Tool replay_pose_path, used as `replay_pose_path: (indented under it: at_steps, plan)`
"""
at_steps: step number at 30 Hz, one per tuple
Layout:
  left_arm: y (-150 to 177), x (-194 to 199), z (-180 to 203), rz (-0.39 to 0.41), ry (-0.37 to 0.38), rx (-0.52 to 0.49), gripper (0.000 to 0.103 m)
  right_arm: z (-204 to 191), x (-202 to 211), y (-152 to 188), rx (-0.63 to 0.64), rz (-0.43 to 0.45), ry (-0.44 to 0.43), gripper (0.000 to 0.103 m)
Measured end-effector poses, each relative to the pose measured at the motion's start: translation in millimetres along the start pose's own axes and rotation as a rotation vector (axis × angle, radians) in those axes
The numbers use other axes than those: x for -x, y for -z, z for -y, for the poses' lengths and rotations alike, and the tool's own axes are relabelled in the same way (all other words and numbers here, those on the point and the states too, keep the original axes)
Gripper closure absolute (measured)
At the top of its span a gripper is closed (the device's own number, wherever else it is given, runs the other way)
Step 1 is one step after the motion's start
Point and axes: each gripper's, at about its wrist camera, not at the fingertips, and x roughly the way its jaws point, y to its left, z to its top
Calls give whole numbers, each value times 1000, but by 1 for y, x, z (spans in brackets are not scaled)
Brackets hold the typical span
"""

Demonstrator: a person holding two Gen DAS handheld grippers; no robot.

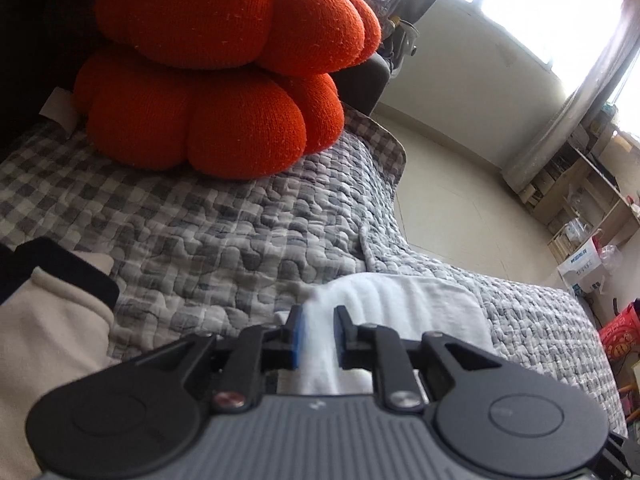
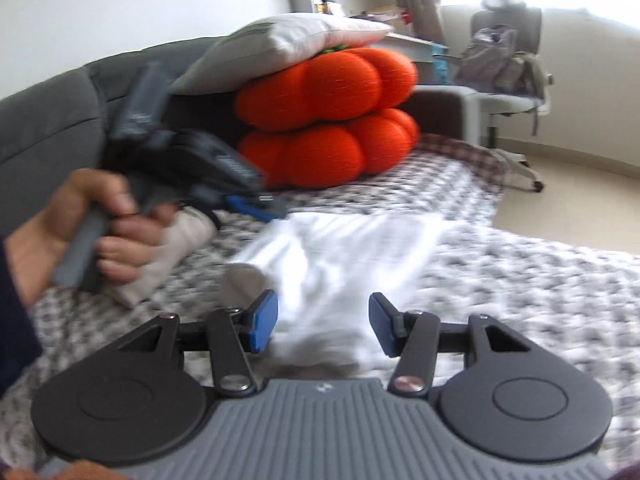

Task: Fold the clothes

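A white cloth (image 1: 420, 304) lies partly folded on the grey checked quilt (image 1: 240, 232). My left gripper (image 1: 320, 312) stands over its near edge, its blue pads a narrow gap apart with a strip of the white cloth showing between them. In the right wrist view the white cloth (image 2: 352, 248) is blurred. My right gripper (image 2: 323, 304) hovers over its near part, jaws wide open and holding nothing. The left gripper (image 2: 256, 206), held by a hand (image 2: 80, 224), points at the cloth's far left edge. A beige garment with dark trim (image 1: 48, 320) lies to the left.
Two stacked orange cushions (image 1: 216, 72) sit at the back of the quilt, under a white pillow (image 2: 288, 40). The bed's edge drops to a pale floor (image 1: 460, 184) on the right. An office chair with bags (image 2: 504, 64) and shelves (image 1: 580, 200) stand beyond.
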Motion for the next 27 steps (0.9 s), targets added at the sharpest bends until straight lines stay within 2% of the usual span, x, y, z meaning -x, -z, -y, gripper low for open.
replay_pose_path:
  at_steps: [4,7,8,10,11,12,13,14,17,20,22,24,25,26,27]
  plan:
    - [21,9,0,-2,7,19,76,-16,9,10,200,33,-20,49]
    - [36,4,2,-21,-20,37,75,-24,-1,15,354,28,-61,49]
    - [39,3,2,-21,-26,49,75,-26,-8,16,401,13,-57,54]
    - [43,3,-1,-15,-29,79,77,-31,-14,23,479,-16,2,62]
    - [44,3,-2,-14,-33,92,81,-27,-17,23,482,-28,25,70]
    - [45,3,-3,-13,-36,104,89,-22,-20,23,467,-38,43,79]
    - [46,5,-3,-10,-32,110,99,-16,-23,23,453,-49,61,98]
    - [46,8,-2,-6,-26,114,99,-8,-24,22,412,-58,62,103]
    - [47,17,0,6,-9,126,100,17,-20,21,275,-72,65,102]
    - [49,15,-5,2,-26,141,99,35,-19,23,210,-95,100,102]
    - [51,14,-8,-1,-39,150,99,40,-16,24,171,-91,86,101]
    - [51,16,-15,-1,-5,183,98,39,-8,21,134,-57,39,88]
    - [52,17,-16,5,8,186,93,34,-4,20,132,-40,20,76]
    - [51,20,-16,11,16,183,82,30,-2,18,134,-26,6,58]
    - [51,23,-16,19,19,184,73,27,-3,15,129,-16,-5,54]
